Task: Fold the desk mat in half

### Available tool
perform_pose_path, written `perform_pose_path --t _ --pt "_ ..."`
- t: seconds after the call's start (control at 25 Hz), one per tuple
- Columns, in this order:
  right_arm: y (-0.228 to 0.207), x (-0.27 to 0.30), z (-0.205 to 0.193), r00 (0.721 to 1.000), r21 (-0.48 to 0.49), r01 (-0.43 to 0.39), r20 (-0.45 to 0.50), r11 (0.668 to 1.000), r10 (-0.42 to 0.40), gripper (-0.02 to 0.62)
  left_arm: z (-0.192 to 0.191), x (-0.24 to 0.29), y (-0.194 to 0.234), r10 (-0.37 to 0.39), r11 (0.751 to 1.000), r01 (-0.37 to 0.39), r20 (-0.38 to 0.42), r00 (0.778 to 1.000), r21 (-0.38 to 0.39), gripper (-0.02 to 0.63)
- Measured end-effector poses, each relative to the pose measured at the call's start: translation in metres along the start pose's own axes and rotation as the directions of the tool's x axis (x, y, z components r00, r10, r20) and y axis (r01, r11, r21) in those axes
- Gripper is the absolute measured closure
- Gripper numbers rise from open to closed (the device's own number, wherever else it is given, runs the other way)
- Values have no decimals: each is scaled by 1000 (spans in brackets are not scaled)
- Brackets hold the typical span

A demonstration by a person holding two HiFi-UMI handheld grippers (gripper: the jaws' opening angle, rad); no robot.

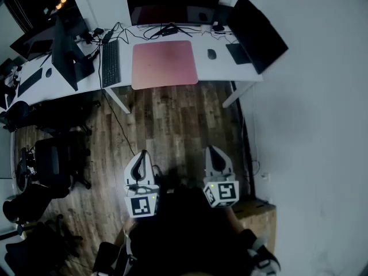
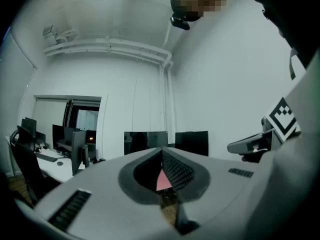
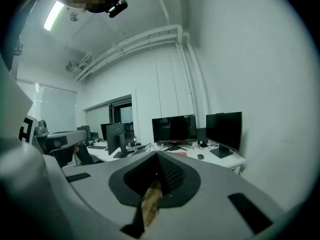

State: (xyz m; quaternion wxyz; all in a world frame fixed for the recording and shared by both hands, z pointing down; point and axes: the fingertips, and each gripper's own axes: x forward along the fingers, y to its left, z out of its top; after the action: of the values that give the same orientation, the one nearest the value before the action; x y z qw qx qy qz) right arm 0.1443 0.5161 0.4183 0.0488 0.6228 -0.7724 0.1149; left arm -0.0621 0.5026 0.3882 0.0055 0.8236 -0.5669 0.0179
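Observation:
The pink desk mat (image 1: 164,64) lies flat on the white desk (image 1: 215,71), in front of the middle monitor. Both grippers hang over the wooden floor, well short of the desk. My left gripper (image 1: 140,161) is shut and holds nothing. My right gripper (image 1: 216,155) is shut and empty too. In the left gripper view a sliver of the pink mat (image 2: 163,180) shows through the slit between the closed jaws. The right gripper view looks across at the desk, where the mat (image 3: 180,154) is a thin pink strip.
A keyboard (image 1: 110,62) lies left of the mat and a mouse (image 1: 211,54) right of it. Monitors (image 1: 172,4) stand along the back, another (image 1: 257,32) at the right end. Office chairs (image 1: 54,163) stand at the left. A wooden box (image 1: 256,213) sits by the right wall.

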Motion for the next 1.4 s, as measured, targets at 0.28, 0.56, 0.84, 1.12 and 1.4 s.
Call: perform_pose_path --t 0.28,0.56,0.84,1.12,1.4 --pt "-2 3 -2 1000 -48 -5 26 999 6 588 -2 1 2 -5 1000 5 -8 1000 8 598" --pt "6 -3 35 989 -28 -13 148 1000 17 586 13 1 5 -13 1000 14 59 998 -20 592" --pt "9 13 18 993 -59 -26 116 998 33 413 -7 12 23 -37 999 37 6 999 -23 434" --pt "36 46 20 995 -47 -6 96 999 11 414 -7 28 60 -63 998 64 12 998 -20 436" --pt "64 77 7 997 -60 41 71 997 -37 414 -13 42 98 -128 992 128 27 991 -21 434"
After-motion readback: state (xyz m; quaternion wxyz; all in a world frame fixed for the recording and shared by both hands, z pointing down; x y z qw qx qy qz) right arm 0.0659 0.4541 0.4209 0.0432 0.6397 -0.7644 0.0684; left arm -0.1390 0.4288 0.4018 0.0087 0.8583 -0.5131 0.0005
